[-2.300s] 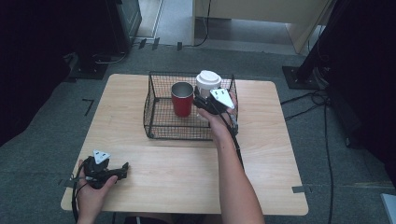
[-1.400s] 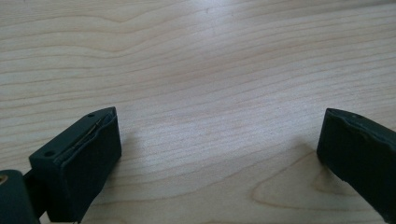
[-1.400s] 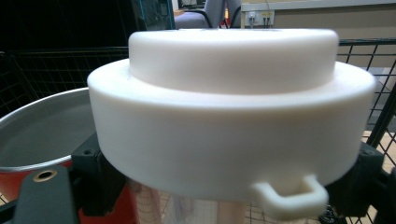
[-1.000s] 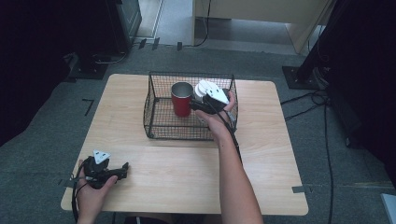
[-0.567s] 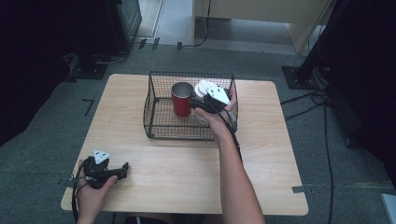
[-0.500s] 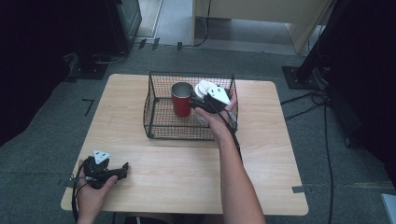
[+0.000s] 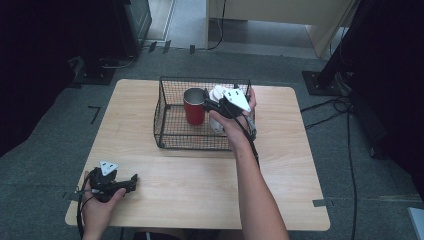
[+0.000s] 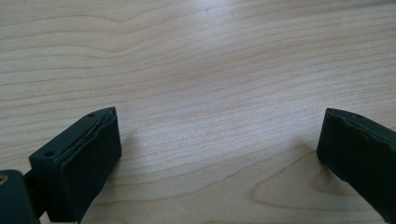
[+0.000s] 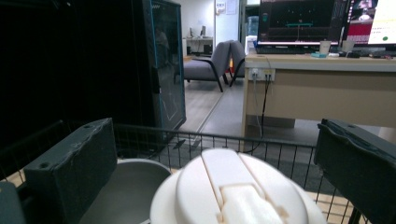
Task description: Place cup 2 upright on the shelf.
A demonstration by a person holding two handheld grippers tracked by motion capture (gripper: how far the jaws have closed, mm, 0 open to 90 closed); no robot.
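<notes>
Wood-grained and pale, the bench [image 7: 195, 185] spreads under both my arms, ringed by grey carpet [image 7: 50, 150] and black cables [image 7: 345, 120] on the floor. Beyond it, through my right claw's camera, an office opens out: a beige desk [image 9: 322, 93] with monitors, a grey armchair [image 9: 210, 65] and a dark cabinet [image 9: 163, 65].

At the far middle of the bench stands a black wire basket [image 7: 170, 135], open at the top. Inside it, at the left, a red mug [image 7: 194, 107] stands upright; just beside it to the right stands a white lidded cup [image 7: 216, 95], also upright on the basket floor. In the right gripper view the cup's white lid [image 9: 233, 191] sits low between my jaws, its flip tab facing the camera, with the mug's grey inside [image 9: 126, 196] at the left.

My right claw [image 7: 216, 104] hangs over the basket above the lidded cup. Its jaws have just been opening and stand spread wide, one on each side of the lid, pads clear of it. Nothing is pinched.

My left claw [image 7: 131, 181] lies at the near left corner of the bench, held in my left hand [image 7: 97, 205]. Its jaws are spread wide over bare wood, with nothing between them.
</notes>
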